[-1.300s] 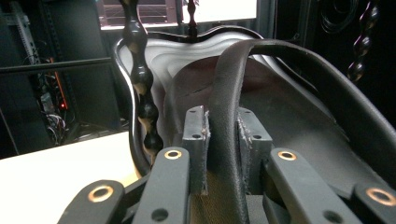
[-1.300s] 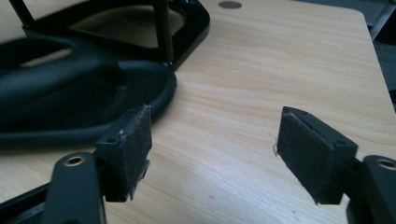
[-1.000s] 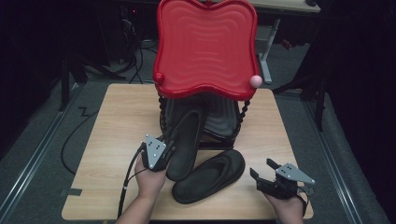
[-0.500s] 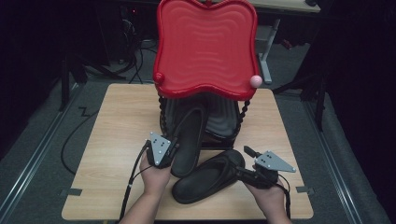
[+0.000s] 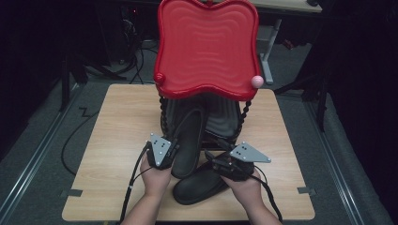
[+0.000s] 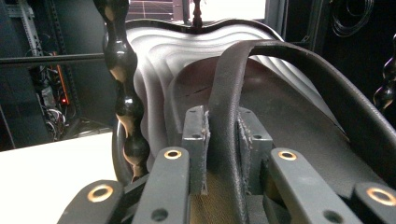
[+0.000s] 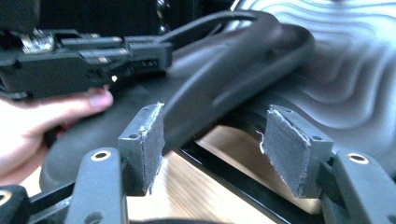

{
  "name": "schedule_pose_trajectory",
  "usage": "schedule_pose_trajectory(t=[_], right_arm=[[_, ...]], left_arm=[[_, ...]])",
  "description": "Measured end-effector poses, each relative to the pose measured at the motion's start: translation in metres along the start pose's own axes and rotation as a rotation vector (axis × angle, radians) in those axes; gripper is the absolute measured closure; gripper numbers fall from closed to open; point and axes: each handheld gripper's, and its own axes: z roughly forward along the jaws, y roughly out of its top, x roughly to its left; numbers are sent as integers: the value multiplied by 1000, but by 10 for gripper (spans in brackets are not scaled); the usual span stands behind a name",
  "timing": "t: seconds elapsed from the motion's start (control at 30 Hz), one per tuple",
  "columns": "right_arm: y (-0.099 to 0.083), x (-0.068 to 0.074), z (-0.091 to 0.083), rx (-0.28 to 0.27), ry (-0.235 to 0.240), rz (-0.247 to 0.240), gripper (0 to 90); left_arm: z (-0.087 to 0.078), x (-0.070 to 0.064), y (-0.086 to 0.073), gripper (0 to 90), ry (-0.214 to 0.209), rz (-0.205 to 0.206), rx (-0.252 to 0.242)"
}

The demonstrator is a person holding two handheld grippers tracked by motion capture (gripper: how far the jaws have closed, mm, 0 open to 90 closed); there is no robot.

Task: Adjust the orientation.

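So far your left gripper clamps one sandal's strap on the rack; right gripper gapes, second sandal remains tabled.

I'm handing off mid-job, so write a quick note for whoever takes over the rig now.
Left gripper: shut on the strap of the sandal on the rack, whose toe lies on the black lower shelf.
Right gripper: open, jaws apart, near the second sandal, which lies on the table.
Done, as it looks: the first sandal is partly on the shelf.
Left, likely: seat it, release, then grip and shelve the second sandal under the red tray.
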Motion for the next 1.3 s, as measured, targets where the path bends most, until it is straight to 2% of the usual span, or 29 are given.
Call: schedule_pose_trajectory(t=[0.2, 0.33, 0.43, 0.5, 0.57, 0.63, 0.7, 0.8, 0.9, 0.97, 1.03, 1.2, 1.3], right_arm=[[6, 10, 16, -3, 28, -11, 418], [4, 16, 29, 21, 31, -15, 448], [1, 17, 37, 30, 19, -23, 559], [0, 15, 42, 37, 9, -34, 658], [-2, 12, 48, 40, -29, -52, 736], [-3, 8, 53, 40, -55, -44, 780], [-4, 3, 56, 40, -80, -34, 799], [-3, 2, 60, 38, -116, -36, 820], [-1, 0, 62, 35, -147, -8, 838], [-2, -1, 63, 37, -173, -10, 848], [-3, -1, 64, 32, -180, -6, 849], [-3, 0, 64, 24, -194, -4, 849], [-3, 1, 64, 21, -196, -1, 848]], left_arm=[[2, 1, -1, 761, 15, -5, -2], [5, 1, 0, 761, 19, -13, -4], [8, 2, 1, 761, 22, -20, -10], [12, 2, 2, 761, 25, -16, 8], [16, 1, 1, 749, 26, -21, 29], [21, 3, -1, 742, 16, -21, 47], [24, 2, -1, 727, 9, 3, 48], [26, 4, 2, 693, -19, -7, 57], [21, 4, 3, 627, -42, 2, 70], [15, 2, 2, 577, -54, 8, 71], [5, -2, -1, 543, -69, 12, 54], [-13, -16, -10, 516, -82, 38, 43], [-20, -21, -14, 525, -77, 29, 42]])
